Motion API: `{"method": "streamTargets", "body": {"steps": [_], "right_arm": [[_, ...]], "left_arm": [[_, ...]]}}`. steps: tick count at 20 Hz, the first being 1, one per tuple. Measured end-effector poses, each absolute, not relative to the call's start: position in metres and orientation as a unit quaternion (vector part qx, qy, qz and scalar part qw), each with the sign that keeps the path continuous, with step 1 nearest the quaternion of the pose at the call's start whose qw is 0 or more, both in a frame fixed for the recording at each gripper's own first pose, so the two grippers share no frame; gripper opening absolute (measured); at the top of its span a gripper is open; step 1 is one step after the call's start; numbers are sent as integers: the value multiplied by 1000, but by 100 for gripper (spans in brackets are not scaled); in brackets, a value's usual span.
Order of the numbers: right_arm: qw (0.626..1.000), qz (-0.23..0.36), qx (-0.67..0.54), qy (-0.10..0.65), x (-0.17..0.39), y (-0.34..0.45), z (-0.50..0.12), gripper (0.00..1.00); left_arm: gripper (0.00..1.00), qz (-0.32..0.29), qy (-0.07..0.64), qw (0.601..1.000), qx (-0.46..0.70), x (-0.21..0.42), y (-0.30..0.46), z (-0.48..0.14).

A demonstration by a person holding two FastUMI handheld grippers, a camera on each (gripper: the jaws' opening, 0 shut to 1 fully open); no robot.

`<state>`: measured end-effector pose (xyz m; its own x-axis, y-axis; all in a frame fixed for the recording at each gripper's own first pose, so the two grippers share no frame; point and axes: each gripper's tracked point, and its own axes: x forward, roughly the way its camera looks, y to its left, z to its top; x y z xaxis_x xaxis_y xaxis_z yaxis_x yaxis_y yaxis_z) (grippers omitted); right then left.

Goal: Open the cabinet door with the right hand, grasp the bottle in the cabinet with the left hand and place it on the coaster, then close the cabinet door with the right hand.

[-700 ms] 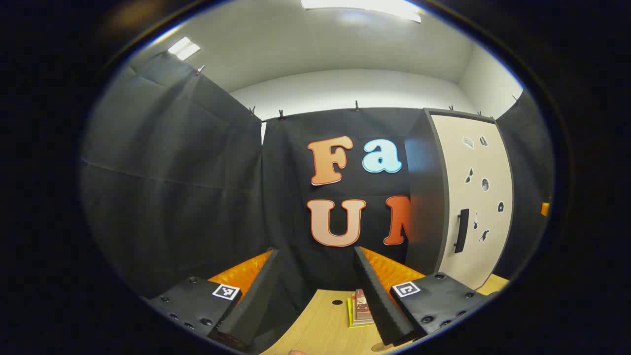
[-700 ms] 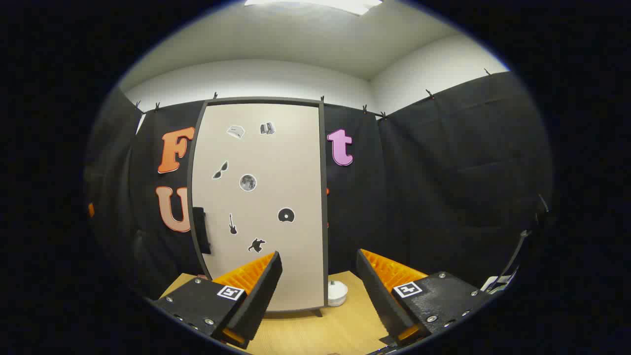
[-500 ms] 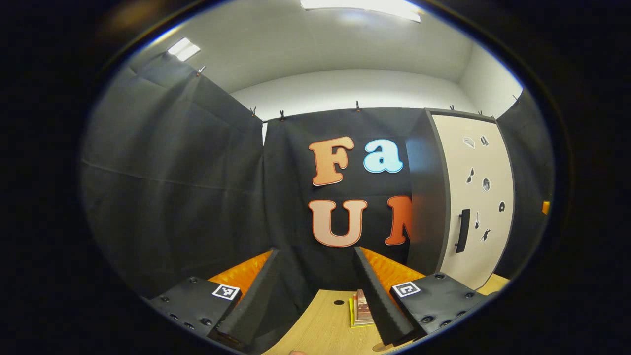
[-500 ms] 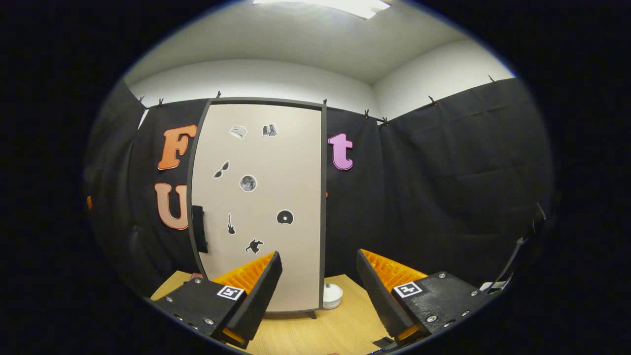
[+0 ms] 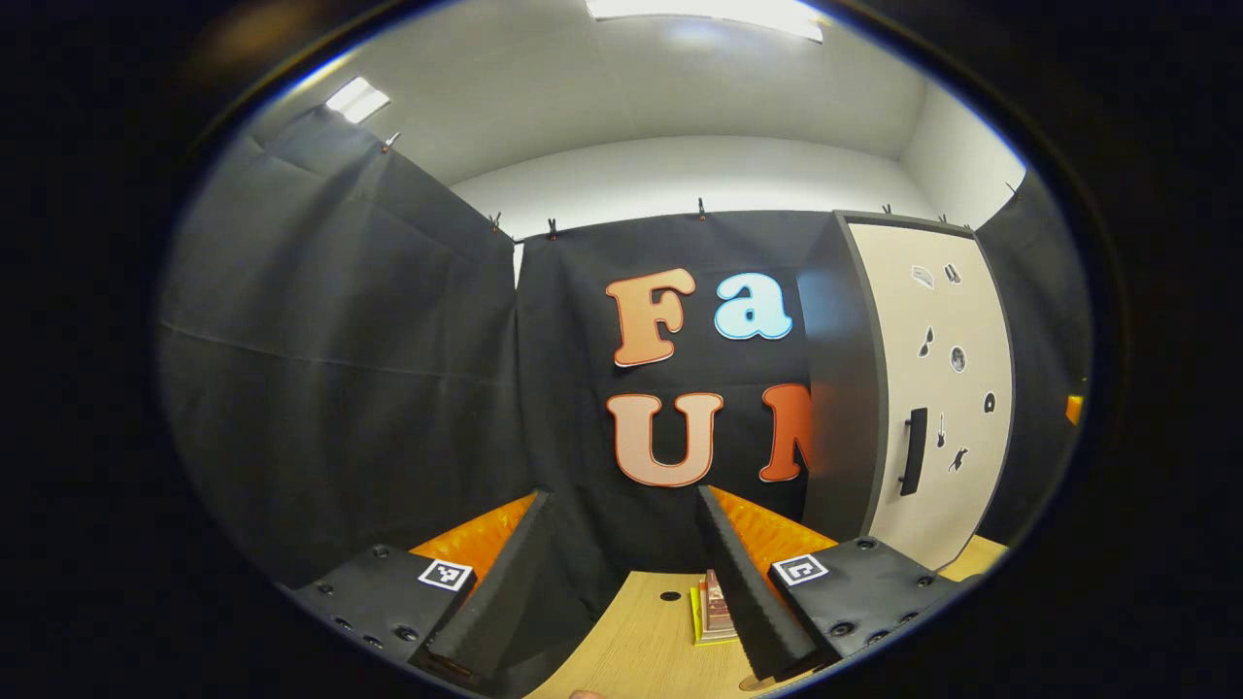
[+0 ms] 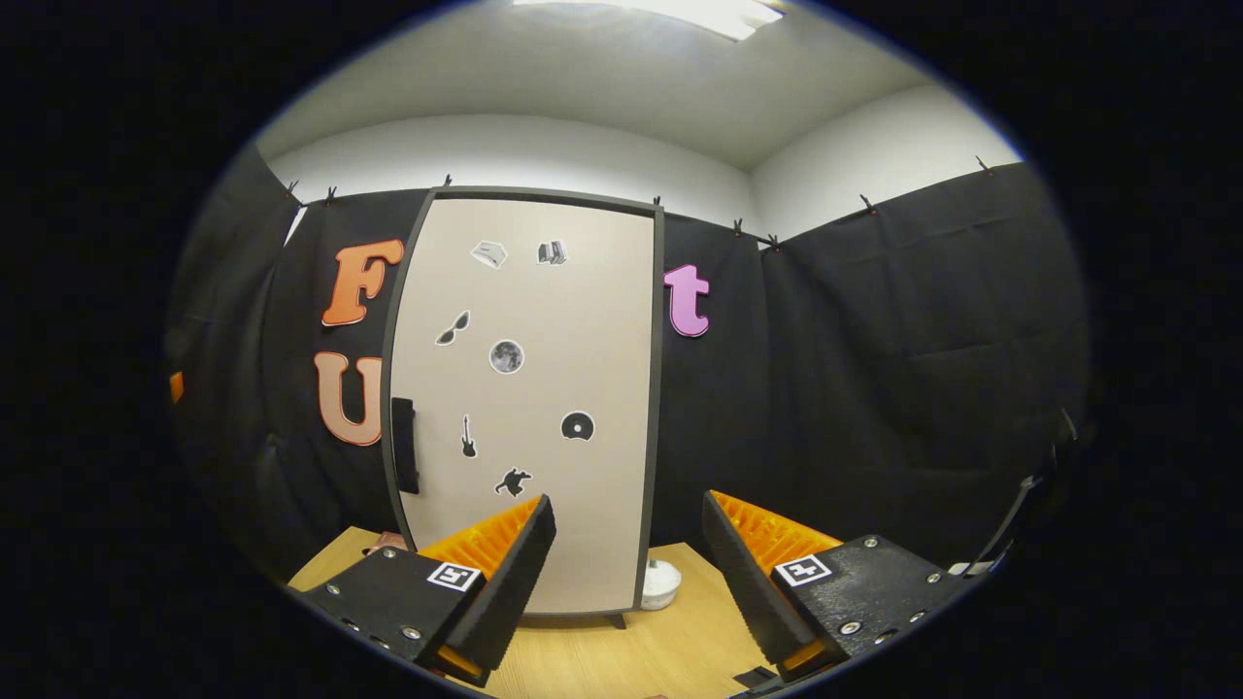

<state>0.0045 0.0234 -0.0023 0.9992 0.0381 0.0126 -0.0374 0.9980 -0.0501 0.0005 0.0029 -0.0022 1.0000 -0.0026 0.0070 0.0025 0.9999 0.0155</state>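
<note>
Right gripper view showed the right gripper point(image 6: 626, 544) spread wide and empty above the wooden table point(image 6: 621, 660). Past it a small white object point(image 6: 662, 583) sat beside the cabinet point(image 6: 534, 388), door shut, its dark handle point(image 6: 403, 458) at left.

Left gripper view had the left gripper point(image 5: 621, 539) equally wide, empty, with a small stack of books point(image 5: 714, 615) between.

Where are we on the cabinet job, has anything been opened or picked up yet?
Nothing looks done yet. The cabinet door is closed, its handle untouched. The right gripper is open, facing the door, short of it. The left gripper is open and empty above the table. Left to do: open the door, move the bottle to the coaster, close the door.
</note>
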Motion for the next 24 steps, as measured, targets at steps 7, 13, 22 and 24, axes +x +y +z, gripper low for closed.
{"method": "streamTargets", "body": {"steps": [7, 13, 22, 24], "right_arm": [[998, 63, -23, -7, 14, 71, -7, 94], [993, 115, -18, -10, 30, 130, -9, 90], [985, 172, 0, -10, 66, 212, -14, 95], [983, 181, 8, -10, 80, 226, -16, 95]], "left_arm": [[96, -4, -6, 1000, 3, 3, 1, -2], [96, 0, 1, 1000, 10, 3, 3, -4], [96, 33, 13, 999, 16, 3, 15, -15], [96, 44, 16, 999, 23, 3, 20, -18]]}}
